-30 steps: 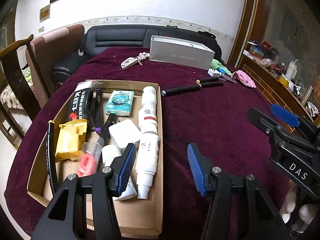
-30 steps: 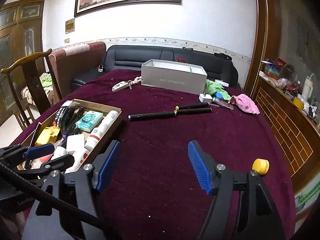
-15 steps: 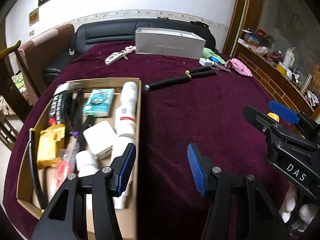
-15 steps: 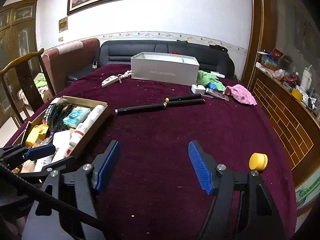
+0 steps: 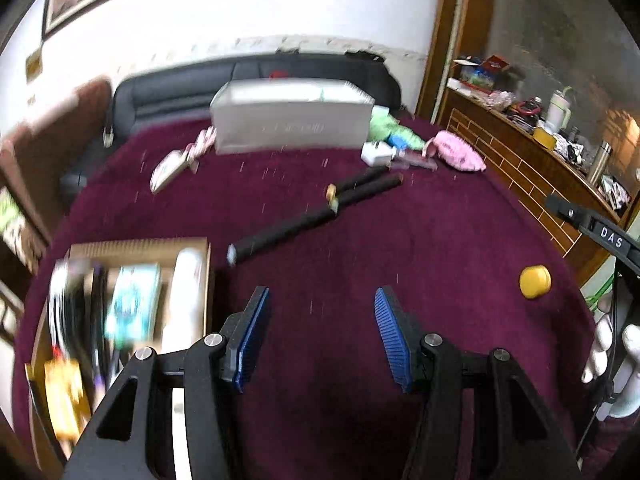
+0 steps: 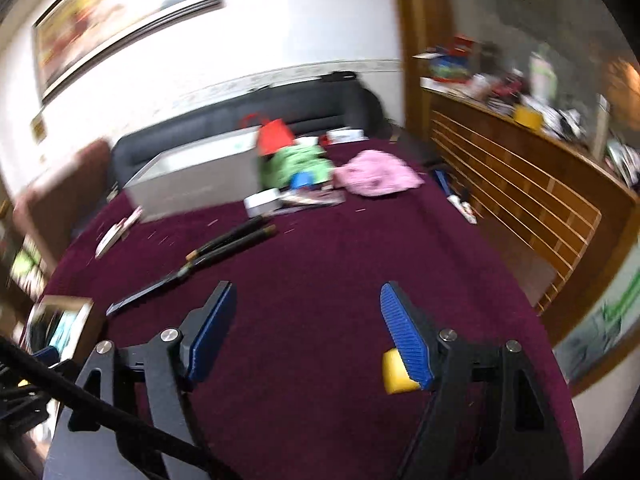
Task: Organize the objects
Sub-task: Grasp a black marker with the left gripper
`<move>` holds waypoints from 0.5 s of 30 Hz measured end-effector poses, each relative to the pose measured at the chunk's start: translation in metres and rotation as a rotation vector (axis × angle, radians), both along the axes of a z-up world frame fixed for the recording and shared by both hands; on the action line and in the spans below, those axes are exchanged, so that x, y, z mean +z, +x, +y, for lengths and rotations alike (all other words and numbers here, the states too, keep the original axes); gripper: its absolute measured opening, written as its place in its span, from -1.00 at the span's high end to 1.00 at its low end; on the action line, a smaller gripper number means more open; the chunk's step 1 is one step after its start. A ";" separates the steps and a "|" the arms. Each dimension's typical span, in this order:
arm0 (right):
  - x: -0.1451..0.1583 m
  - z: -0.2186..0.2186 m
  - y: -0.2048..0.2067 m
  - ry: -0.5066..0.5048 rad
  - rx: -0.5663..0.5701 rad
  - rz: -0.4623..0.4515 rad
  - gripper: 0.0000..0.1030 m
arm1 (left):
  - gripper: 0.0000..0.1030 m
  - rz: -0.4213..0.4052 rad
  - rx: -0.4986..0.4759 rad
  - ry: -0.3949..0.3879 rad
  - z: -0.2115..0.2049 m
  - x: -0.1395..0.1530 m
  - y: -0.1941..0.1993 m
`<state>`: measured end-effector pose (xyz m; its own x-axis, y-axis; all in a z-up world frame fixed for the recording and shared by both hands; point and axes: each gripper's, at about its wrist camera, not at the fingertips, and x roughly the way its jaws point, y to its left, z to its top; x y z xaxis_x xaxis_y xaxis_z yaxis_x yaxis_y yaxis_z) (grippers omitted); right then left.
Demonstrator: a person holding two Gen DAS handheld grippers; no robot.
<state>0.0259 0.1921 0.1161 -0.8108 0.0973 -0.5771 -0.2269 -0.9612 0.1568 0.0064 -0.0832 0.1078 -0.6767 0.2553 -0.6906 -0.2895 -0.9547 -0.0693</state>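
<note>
My left gripper (image 5: 320, 336) hangs over the maroon worktop (image 5: 400, 240) with its jaws apart and nothing between them. My right gripper (image 6: 308, 332) likewise has its jaws apart and empty. The yellow cap (image 5: 535, 281) lies on the worktop near its right edge; in the right wrist view the yellow cap (image 6: 394, 372) sits just beside the inner face of my right-hand blue pad (image 6: 406, 336), partly hidden behind it; I cannot tell whether they touch. The cardboard tray (image 5: 140, 246) stands at the left edge of the worktop and holds blurred items. A black rod (image 5: 312, 216) lies diagonally across the middle of the worktop. A grey box (image 5: 288, 122) stands at the far edge, with a pink cloth (image 5: 456, 154) near the far right corner.
</note>
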 end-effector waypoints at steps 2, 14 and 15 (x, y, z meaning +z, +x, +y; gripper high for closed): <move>-0.009 0.022 -0.005 -0.030 -0.064 0.008 -0.44 | 0.08 0.016 -0.018 -0.033 0.009 -0.001 -0.022; -0.040 0.094 -0.006 -0.226 -0.228 -0.009 -0.44 | 0.08 -0.099 -0.060 -0.302 0.034 -0.072 -0.140; -0.041 0.095 -0.007 -0.229 -0.230 -0.011 -0.44 | 0.08 -0.112 -0.065 -0.304 0.034 -0.077 -0.144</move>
